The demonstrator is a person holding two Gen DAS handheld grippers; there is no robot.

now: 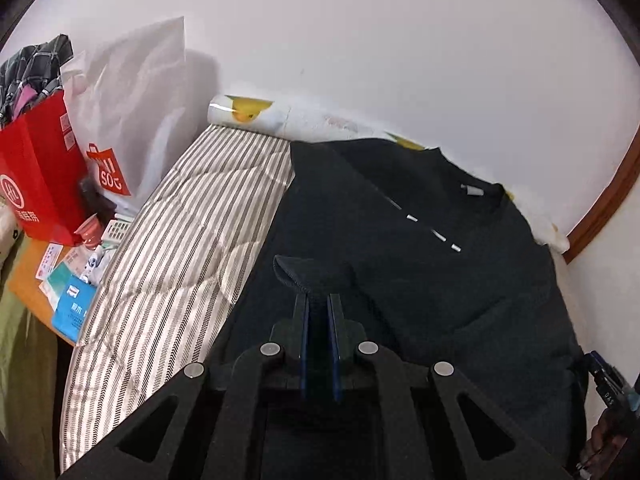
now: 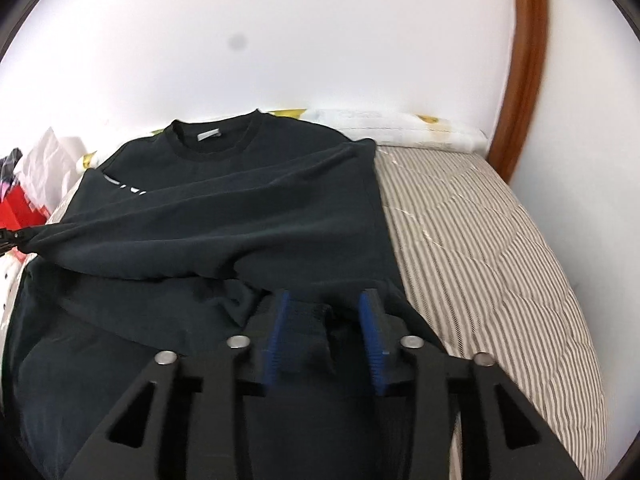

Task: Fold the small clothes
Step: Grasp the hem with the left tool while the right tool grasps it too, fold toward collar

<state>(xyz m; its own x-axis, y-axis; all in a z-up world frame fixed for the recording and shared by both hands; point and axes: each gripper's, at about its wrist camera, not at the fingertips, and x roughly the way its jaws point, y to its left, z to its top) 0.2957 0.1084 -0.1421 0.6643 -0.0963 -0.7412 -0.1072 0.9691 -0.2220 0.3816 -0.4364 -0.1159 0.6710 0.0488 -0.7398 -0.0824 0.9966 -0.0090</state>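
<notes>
A black T-shirt [image 1: 420, 264] lies on a striped bed cover [image 1: 180, 232], collar toward the wall, one side folded over the front. My left gripper [image 1: 318, 300] is shut on a fold of the shirt's fabric, which sticks up past the fingertips. In the right wrist view the same T-shirt [image 2: 240, 208] spreads over the striped cover [image 2: 480, 248]. My right gripper [image 2: 326, 304] is open, its blue pads either side of a piece of the shirt's edge. The left gripper's tip [image 2: 8, 236] shows at the far left, pulling the shirt taut.
A red bag [image 1: 40, 172] and a white shopping bag [image 1: 132, 112] stand left of the bed, with boxes and papers [image 1: 72, 280] on an orange surface. A patterned pillow [image 1: 248, 114] lies along the white wall. A curved wooden headboard [image 2: 528, 68] rises at the right.
</notes>
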